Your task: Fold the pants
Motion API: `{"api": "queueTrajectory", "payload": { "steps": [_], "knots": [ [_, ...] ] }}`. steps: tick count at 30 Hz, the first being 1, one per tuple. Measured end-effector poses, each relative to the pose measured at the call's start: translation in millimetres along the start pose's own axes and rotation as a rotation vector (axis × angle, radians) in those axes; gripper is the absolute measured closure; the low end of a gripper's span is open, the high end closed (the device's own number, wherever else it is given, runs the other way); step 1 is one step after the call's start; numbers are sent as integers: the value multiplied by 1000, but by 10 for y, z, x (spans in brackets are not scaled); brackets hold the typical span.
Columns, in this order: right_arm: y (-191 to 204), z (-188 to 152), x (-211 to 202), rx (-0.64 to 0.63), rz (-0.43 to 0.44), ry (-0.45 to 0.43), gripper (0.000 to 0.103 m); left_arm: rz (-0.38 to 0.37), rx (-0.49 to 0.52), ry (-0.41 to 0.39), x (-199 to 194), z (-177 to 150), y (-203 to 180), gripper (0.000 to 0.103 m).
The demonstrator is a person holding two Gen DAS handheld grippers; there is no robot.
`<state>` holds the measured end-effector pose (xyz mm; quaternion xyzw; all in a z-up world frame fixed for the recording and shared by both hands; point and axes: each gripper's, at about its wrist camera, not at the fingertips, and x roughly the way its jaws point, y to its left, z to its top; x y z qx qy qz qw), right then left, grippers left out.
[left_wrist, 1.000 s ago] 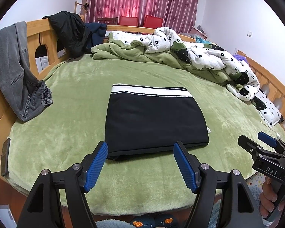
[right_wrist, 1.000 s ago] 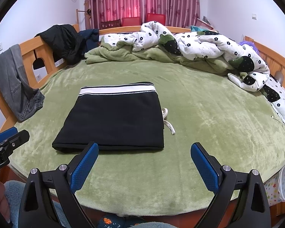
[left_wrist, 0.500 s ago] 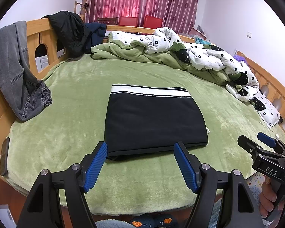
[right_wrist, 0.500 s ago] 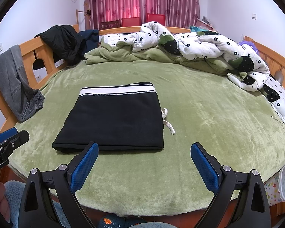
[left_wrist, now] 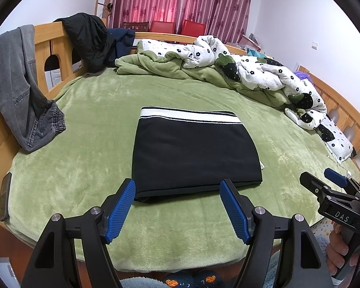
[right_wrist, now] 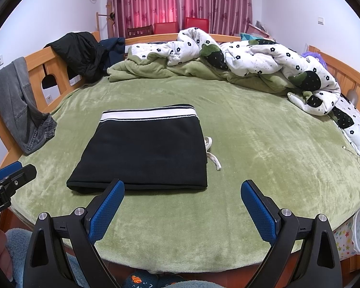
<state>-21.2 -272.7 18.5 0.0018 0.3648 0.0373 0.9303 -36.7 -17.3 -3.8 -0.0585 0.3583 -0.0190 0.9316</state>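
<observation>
Black pants (left_wrist: 194, 153) (right_wrist: 146, 151) with a white striped waistband lie folded into a flat rectangle on the green blanket (left_wrist: 84, 148) (right_wrist: 264, 144). A white drawstring (right_wrist: 212, 154) sticks out on their right side. My left gripper (left_wrist: 177, 206) hovers open just short of the pants' near edge, nothing between its blue pads. My right gripper (right_wrist: 182, 207) is open too, near the bed's front edge, off the pants' near right corner. Each gripper shows at the edge of the other's view.
A rumpled white flowered quilt (left_wrist: 264, 74) (right_wrist: 264, 60) and green cover lie along the far and right sides. Grey jeans (left_wrist: 19, 88) and a black jacket (left_wrist: 88, 38) hang on the wooden bed rail at left. A phone (left_wrist: 5, 196) rests at the left bed edge.
</observation>
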Motion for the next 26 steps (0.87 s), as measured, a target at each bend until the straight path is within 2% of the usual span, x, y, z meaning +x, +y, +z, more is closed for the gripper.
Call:
{"api": "queueTrajectory", "payload": {
  "steps": [26],
  "knots": [
    [1,1,-2,2,2,-1,6,-11,-1,-14,-17,-12,30,32]
  ]
}}
